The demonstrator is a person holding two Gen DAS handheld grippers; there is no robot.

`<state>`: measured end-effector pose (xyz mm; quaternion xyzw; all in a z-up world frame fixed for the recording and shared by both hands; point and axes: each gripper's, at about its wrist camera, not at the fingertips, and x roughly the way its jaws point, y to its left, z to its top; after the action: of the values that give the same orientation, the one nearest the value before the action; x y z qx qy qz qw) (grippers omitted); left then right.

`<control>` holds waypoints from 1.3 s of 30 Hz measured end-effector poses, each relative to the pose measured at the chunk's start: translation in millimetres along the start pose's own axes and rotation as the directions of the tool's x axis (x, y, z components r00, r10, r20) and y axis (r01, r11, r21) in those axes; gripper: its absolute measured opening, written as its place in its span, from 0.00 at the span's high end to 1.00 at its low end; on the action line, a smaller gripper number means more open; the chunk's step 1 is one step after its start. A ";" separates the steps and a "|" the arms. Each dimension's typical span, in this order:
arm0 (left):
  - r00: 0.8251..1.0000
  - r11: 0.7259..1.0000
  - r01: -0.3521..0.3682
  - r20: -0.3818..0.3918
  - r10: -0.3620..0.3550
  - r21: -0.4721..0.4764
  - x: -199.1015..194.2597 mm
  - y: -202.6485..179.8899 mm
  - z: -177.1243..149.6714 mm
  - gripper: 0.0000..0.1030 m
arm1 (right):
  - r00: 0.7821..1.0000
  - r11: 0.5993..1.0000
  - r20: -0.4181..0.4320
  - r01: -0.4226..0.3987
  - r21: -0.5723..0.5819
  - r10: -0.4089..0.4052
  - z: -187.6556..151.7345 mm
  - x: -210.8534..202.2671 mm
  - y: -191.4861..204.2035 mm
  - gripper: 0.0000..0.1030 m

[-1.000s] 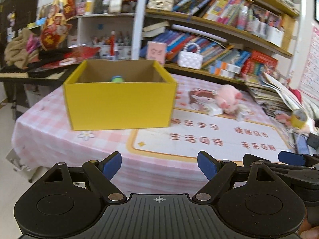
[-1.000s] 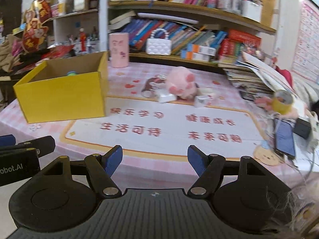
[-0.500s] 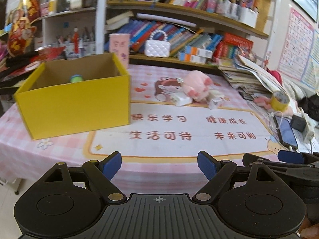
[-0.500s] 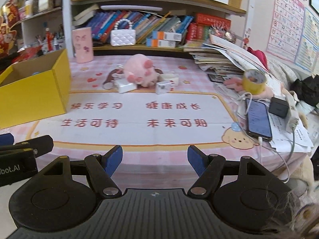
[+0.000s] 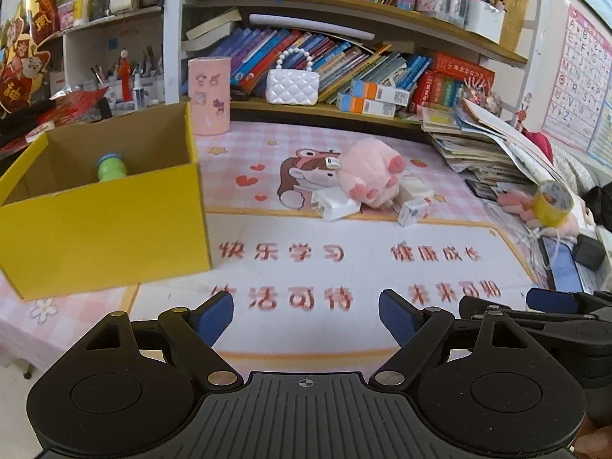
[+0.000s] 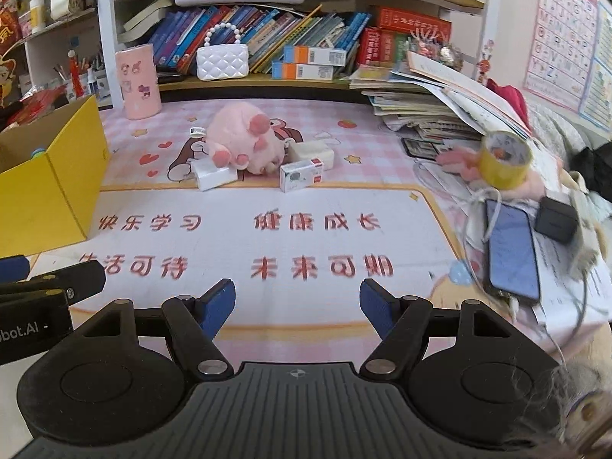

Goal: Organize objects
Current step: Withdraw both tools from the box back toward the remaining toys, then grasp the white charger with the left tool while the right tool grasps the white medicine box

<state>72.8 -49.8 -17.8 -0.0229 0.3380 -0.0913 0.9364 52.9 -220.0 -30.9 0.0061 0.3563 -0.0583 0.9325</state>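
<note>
Covering the table is a pink checked cloth with a white printed mat (image 5: 344, 237) bearing red characters, and both tools are hovering over its near edge. Standing on the left is an open yellow cardboard box (image 5: 103, 225), holding a small green bottle with a blue cap (image 5: 111, 166) against its back wall. Lying near the middle of the table, well apart from the box, is a pink plush pig (image 5: 369, 176), with a white carton (image 5: 336, 204) touching its left side and two small white boxes (image 6: 304, 174) just beside its right side. Resting at the right edge are a dark smartphone (image 6: 510, 252) and a roll of yellow tape (image 6: 503, 158). The left gripper (image 5: 306, 315) is holding its blue-padded fingers (image 5: 212, 315) spread wide with nothing between them. The right gripper (image 6: 298, 304) is likewise standing wide apart and empty, well short of the pig.
</note>
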 end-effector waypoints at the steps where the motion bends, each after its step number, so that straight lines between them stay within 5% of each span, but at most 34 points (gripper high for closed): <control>1: 1.000 1.000 -0.003 0.001 0.003 -0.005 5.3 -1.6 4.3 0.17 | 1.000 1.000 -0.001 -0.005 -0.004 0.005 4.4 5.5 -2.1 0.32; 14: 0.995 0.991 -0.101 -0.012 0.100 -0.084 73.5 -23.4 53.1 0.17 | 0.995 0.992 -0.018 -0.097 -0.080 0.096 58.3 88.6 -34.5 0.32; 31: 0.972 0.968 -0.231 -0.074 0.224 -0.103 102.0 -29.7 71.5 0.17 | 0.976 0.955 -0.046 -0.217 -0.201 0.212 92.6 194.2 -37.0 0.33; 33: 0.971 0.967 -0.231 -0.087 0.223 -0.104 107.7 -31.4 71.7 0.17 | 0.970 0.949 -0.045 -0.243 -0.201 0.239 93.6 196.0 -38.6 0.50; 39: 0.973 0.974 -0.214 -0.109 0.205 -0.076 139.0 -44.5 72.8 0.17 | 0.973 0.962 -0.015 -0.231 -0.147 0.231 100.7 181.0 -54.6 0.50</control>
<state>217.2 -120.8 -44.4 -0.0234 0.3887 0.0218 0.9208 247.4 -298.5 -74.6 -0.0215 0.3557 0.0773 0.9312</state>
